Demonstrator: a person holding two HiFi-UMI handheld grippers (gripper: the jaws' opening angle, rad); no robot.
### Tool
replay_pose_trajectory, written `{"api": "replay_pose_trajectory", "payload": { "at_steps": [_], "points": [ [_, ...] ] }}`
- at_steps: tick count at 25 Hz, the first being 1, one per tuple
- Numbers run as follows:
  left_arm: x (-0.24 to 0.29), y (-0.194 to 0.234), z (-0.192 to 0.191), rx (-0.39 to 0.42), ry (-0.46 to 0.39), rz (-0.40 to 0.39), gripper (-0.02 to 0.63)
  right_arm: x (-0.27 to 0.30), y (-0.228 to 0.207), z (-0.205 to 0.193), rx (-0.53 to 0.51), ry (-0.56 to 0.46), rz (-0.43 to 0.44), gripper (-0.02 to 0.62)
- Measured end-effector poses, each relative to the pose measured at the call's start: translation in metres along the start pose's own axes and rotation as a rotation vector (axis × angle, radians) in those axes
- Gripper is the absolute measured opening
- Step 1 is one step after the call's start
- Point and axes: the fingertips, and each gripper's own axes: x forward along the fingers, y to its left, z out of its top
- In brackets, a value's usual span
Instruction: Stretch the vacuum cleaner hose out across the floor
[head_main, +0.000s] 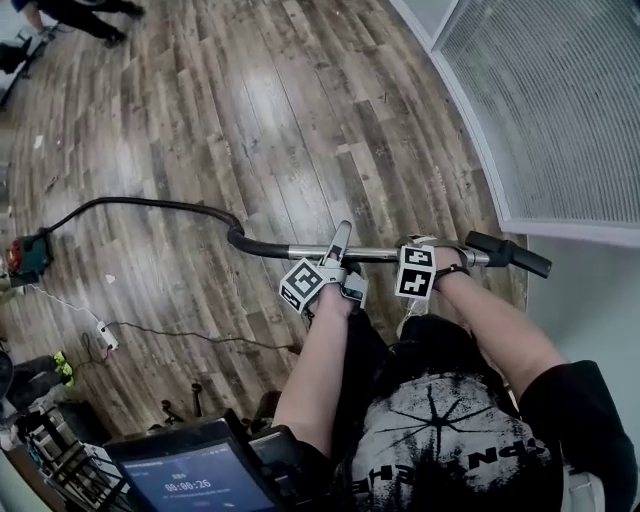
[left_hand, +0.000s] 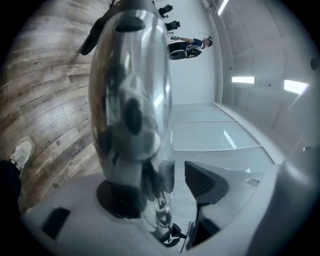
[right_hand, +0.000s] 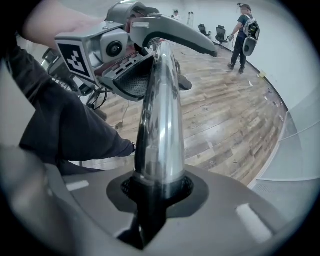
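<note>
The black vacuum hose (head_main: 150, 205) curves over the wooden floor from the vacuum body (head_main: 28, 256) at the left to a bent handle (head_main: 245, 243). From there a chrome tube (head_main: 375, 254) runs level to a black end piece (head_main: 510, 254). My left gripper (head_main: 335, 262) straddles the tube (left_hand: 130, 95) with jaws wide, the right pad (left_hand: 205, 182) standing clear of the metal; the gripper (left_hand: 160, 192) is open. Further right, my right gripper (head_main: 438, 262) points down and is shut on the tube (right_hand: 160, 125). The right gripper (right_hand: 157, 187) view shows the left gripper (right_hand: 150, 52) further along.
A thin cord and white power strip (head_main: 105, 335) lie on the floor at lower left, near dark equipment (head_main: 45, 380). A pale ribbed panel (head_main: 560, 110) bounds the floor at right. A person (right_hand: 245, 35) stands far off. A screen (head_main: 195, 478) sits at my chest.
</note>
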Motion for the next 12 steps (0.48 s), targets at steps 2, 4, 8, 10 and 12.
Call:
{"api": "replay_pose_trajectory", "payload": {
  "at_steps": [2, 4, 8, 10, 12],
  "points": [
    [0.004, 0.002, -0.005, -0.010, -0.005, 0.004, 0.268, 0.002, -0.007, -0.006, -0.032, -0.001, 0.008, 0.084],
    [0.004, 0.007, -0.011, -0.025, 0.003, 0.017, 0.284, 0.006, -0.009, -0.011, -0.061, -0.001, 0.021, 0.084],
    [0.013, 0.021, -0.032, -0.034, 0.042, 0.037, 0.291, 0.023, -0.027, -0.031, -0.056, -0.004, 0.028, 0.084],
    [0.014, 0.029, -0.049, -0.048, 0.084, 0.036, 0.290, 0.034, -0.041, -0.046, 0.001, 0.010, 0.032, 0.084],
    [0.010, 0.040, -0.063, -0.031, 0.139, 0.051, 0.274, 0.049, -0.047, -0.061, 0.062, 0.025, 0.042, 0.084]
  ]
}}
